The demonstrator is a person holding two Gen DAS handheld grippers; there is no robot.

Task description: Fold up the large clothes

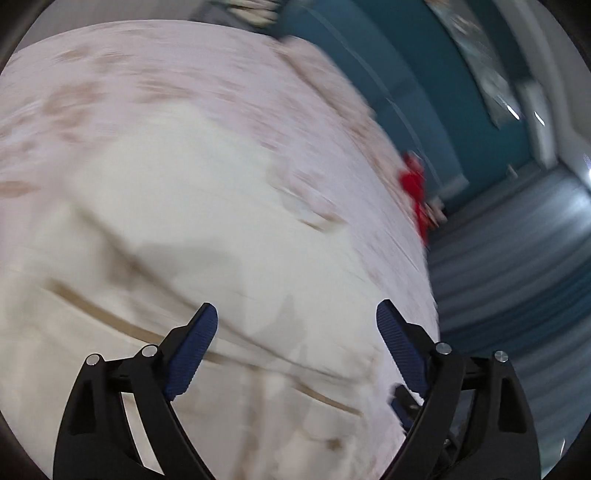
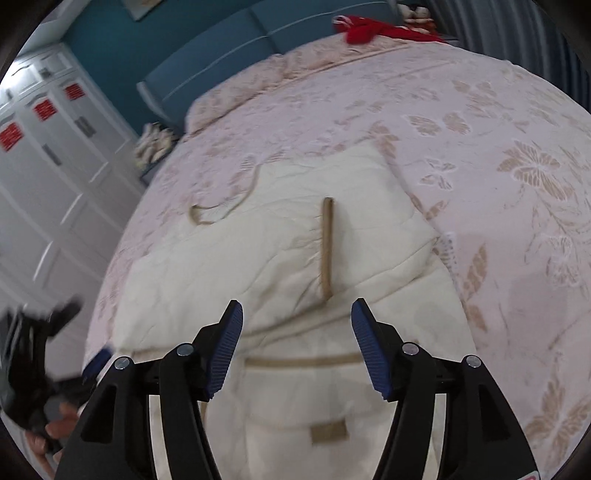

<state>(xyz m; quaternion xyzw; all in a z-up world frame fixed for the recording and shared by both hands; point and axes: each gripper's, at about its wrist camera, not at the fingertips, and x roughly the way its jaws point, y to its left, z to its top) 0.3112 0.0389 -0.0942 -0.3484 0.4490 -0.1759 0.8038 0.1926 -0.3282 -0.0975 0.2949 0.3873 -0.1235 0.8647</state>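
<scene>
Right wrist view: the right tongs (image 2: 297,314) stand apart with nothing between them, above a cream garment (image 2: 280,243) with tan trim, spread flat on a bed (image 2: 498,122) covered in a pink butterfly-print spread. Bare spread lies open from 12 to 4 o'clock of the garment. A red cloth (image 2: 364,29) sits at the bed's far edge, 12 o'clock. White cabinets (image 2: 48,155) stand at 9 o'clock. Left wrist view, blurred: the left tongs (image 1: 297,314) gape wide and empty over the garment, the bed's edge at 3 o'clock.
</scene>
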